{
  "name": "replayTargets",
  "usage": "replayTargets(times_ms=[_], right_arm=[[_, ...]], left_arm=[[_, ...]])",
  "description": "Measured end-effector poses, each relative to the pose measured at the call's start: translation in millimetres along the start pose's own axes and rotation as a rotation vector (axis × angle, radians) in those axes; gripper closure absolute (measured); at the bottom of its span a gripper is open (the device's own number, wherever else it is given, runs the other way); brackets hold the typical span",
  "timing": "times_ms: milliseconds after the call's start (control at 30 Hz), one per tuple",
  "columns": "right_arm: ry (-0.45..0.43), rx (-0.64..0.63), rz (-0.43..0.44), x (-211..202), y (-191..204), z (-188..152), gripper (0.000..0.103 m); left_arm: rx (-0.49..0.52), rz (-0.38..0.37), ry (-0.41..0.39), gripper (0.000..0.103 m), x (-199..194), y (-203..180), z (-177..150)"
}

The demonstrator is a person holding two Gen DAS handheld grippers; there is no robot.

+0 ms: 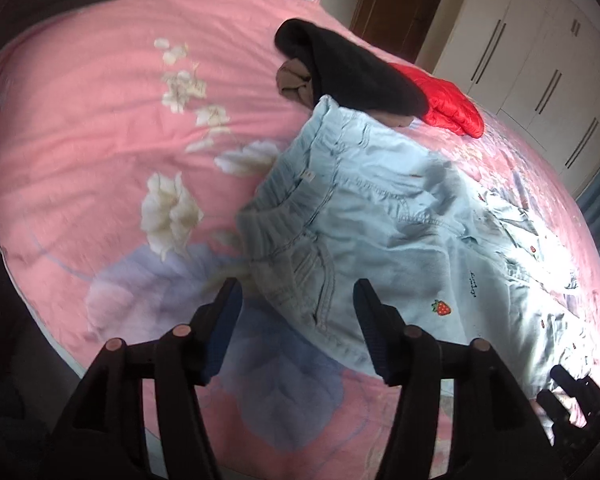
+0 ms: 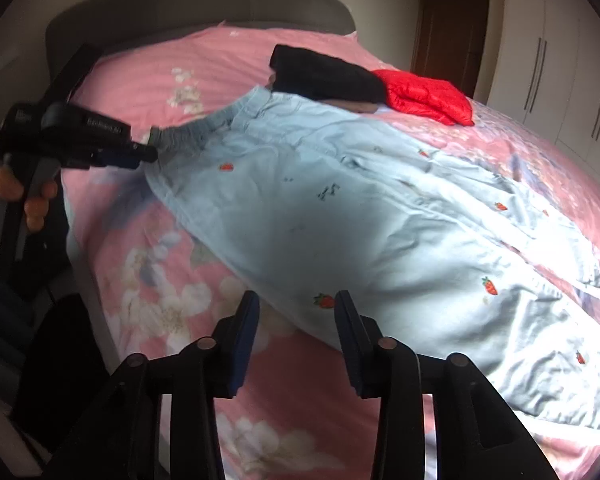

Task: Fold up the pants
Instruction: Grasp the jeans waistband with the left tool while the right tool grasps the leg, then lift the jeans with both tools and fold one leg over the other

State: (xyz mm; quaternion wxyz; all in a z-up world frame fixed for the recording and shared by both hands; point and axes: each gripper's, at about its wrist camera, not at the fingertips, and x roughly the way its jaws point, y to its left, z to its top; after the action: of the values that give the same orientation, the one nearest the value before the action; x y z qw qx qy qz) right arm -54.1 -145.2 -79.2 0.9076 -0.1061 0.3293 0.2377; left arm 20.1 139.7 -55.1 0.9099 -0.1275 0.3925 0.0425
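Light blue pants [image 1: 380, 216] with small strawberry prints lie spread on the pink floral bed; they also show in the right wrist view [image 2: 380, 216]. The elastic waistband [image 1: 276, 216] is at the left end. My left gripper [image 1: 296, 292] is open, its fingers on either side of the waistband corner just above the cloth. In the right wrist view the left gripper [image 2: 150, 154] sits at the waistband edge. My right gripper [image 2: 296, 304] is open and empty at the near edge of the pants.
A black garment [image 1: 352, 72], a brown one [image 1: 294, 82] and a red puffy jacket [image 1: 444, 104] lie at the far side of the bed [image 1: 80, 120]. A grey headboard [image 2: 200, 4], a dark door [image 2: 448, 24] and white wardrobes [image 1: 540, 72] stand behind.
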Motion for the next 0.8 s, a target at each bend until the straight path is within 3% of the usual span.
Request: replayTargets(times_ms=[133, 233, 267, 333, 400, 467, 533, 567, 633, 667, 800], right_arm=[[0.006, 0.131, -0.058, 2.6, -43.4, 5.2, 0.061], [0.078, 0.175, -0.086, 23.5, -63.5, -4.0, 0.061], [0.125, 0.179, -0.104, 31.4, -68.9, -8.3, 0.061], [0.199, 0.16, -0.152, 37.8, -78.9, -24.3, 0.061], [0.197, 0.146, -0.16, 23.1, -90.9, -38.9, 0.06], [0.236, 0.153, -0.228, 9.9, -112.5, -47.8, 0.06], [0.27, 0.189, -0.301, 0.2, -141.7, -52.7, 0.057], [0.291, 0.221, -0.334, -2.7, -155.7, -51.7, 0.057], [0.295, 0.243, -0.379, -6.4, -172.7, -40.2, 0.057], [0.256, 0.242, -0.364, -7.6, -176.0, -30.7, 0.057], [0.104, 0.245, -0.174, 11.0, -181.4, 28.6, 0.057]], left_arm=[[0.161, -0.088, 0.049, 0.044, 31.6, -40.8, 5.6], [0.278, -0.03, 0.115, 0.052, 70.8, -55.6, -4.2], [0.302, 0.004, 0.133, 0.06, 80.7, -51.2, -7.3], [0.312, -0.003, 0.131, 0.063, 86.1, -35.1, -11.1], [0.291, -0.059, 0.135, 0.062, 82.2, -14.6, -7.7], [0.249, -0.099, 0.14, 0.069, 76.3, 1.3, 0.2], [0.216, -0.094, 0.122, 0.066, 70.6, 12.5, 12.9], [0.195, -0.126, 0.112, 0.064, 69.5, 16.4, 21.6], [0.181, -0.096, 0.065, 0.038, 71.1, 15.6, 41.8], [0.185, -0.07, 0.034, 0.031, 73.4, 12.9, 52.1], [0.199, -0.097, 0.001, 0.031, 101.9, -2.1, 101.3]])
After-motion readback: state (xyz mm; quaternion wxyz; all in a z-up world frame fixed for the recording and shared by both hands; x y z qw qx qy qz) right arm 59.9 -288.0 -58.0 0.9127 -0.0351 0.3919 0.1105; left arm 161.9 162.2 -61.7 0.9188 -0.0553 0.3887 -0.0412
